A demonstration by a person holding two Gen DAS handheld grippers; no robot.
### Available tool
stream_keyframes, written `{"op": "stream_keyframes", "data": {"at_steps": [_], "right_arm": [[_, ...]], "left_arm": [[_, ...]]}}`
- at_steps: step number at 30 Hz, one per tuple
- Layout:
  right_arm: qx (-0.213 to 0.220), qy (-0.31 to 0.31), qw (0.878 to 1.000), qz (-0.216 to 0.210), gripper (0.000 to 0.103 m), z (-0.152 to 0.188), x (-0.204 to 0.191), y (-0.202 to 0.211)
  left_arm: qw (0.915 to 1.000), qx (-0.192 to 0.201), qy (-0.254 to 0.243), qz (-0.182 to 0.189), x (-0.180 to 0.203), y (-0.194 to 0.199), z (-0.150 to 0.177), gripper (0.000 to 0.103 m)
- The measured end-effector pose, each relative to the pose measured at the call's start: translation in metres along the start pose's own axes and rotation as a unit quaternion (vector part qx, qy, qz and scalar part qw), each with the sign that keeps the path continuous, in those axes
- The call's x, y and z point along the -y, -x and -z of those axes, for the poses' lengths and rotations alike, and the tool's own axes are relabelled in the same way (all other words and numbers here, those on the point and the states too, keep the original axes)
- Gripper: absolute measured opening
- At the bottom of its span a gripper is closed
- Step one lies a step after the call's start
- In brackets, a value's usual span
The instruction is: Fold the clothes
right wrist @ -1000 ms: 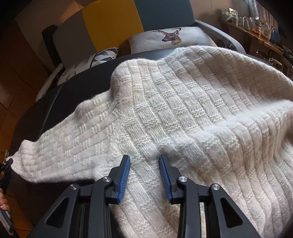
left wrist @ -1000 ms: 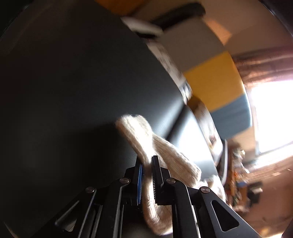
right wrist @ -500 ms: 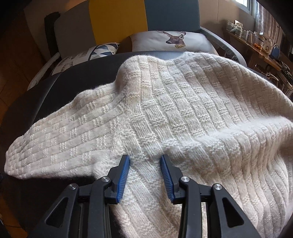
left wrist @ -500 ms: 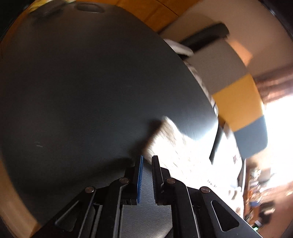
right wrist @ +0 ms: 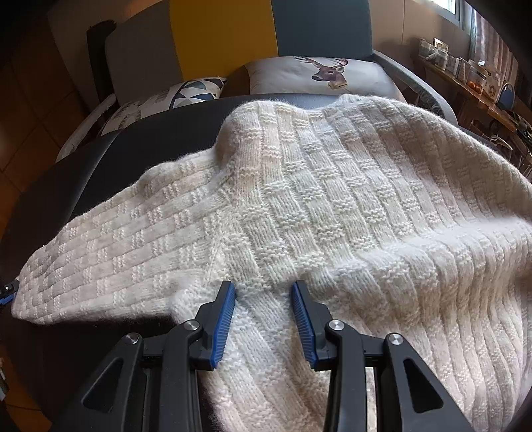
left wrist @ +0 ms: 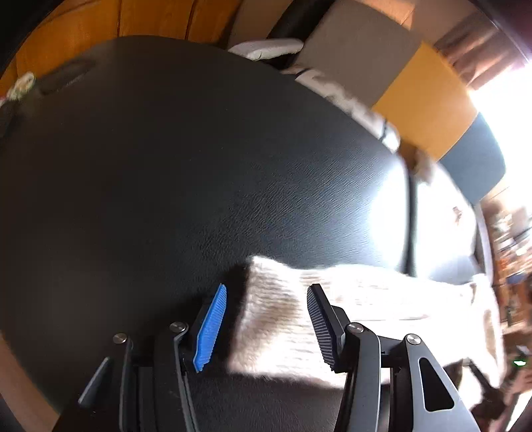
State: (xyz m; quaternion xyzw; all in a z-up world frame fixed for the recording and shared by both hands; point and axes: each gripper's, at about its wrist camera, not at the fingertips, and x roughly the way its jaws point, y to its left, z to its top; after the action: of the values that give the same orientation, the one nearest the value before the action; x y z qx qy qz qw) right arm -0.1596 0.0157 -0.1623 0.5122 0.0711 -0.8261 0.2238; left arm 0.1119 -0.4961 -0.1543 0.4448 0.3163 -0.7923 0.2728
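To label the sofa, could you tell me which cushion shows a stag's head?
The pale grey cushion on the right; the cushion beside it bears blue triangles.

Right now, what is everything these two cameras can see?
sweater: one, cream knit, spread across the dark table
sleeve cuff: one, cream, flat on the table between the left jaws
table: one, dark, round-edged
sofa: one, grey, yellow and blue panels, behind the table
deer cushion: one, pale, on the sofa
patterned cushion: one, blue and white, left of it
left gripper: black, jaws opening around the cuff
right gripper: black, blue pads, sweater fabric between the jaws
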Motion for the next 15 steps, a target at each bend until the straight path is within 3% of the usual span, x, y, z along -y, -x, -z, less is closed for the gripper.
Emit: {"op": "stream_keyframes", "data": {"at_steps": [2,5,8,15], "right_arm": [[0.0,0.001,1.0,0.001,0.038,0.0,0.0,0.0],[0.001,0.002,1.0,0.003,0.039,-0.002,-0.002,-0.002],[0.005,0.003,1.0,0.009,0.041,-0.001,-0.005,-0.002],[0.025,-0.017,1.0,0.004,0.049,-0.001,-0.015,-0.002]], "left_arm": [[0.9994,0.009,-0.02,-0.027,0.005,-0.003,0.004,0.024],[0.9997,0.009,-0.005,-0.023,0.0,-0.001,0.003,0.017],[0.9994,0.011,0.013,-0.03,0.003,0.0,-0.004,0.015],[0.9982,0.012,0.0,-0.058,0.005,-0.002,-0.011,0.015]]}}
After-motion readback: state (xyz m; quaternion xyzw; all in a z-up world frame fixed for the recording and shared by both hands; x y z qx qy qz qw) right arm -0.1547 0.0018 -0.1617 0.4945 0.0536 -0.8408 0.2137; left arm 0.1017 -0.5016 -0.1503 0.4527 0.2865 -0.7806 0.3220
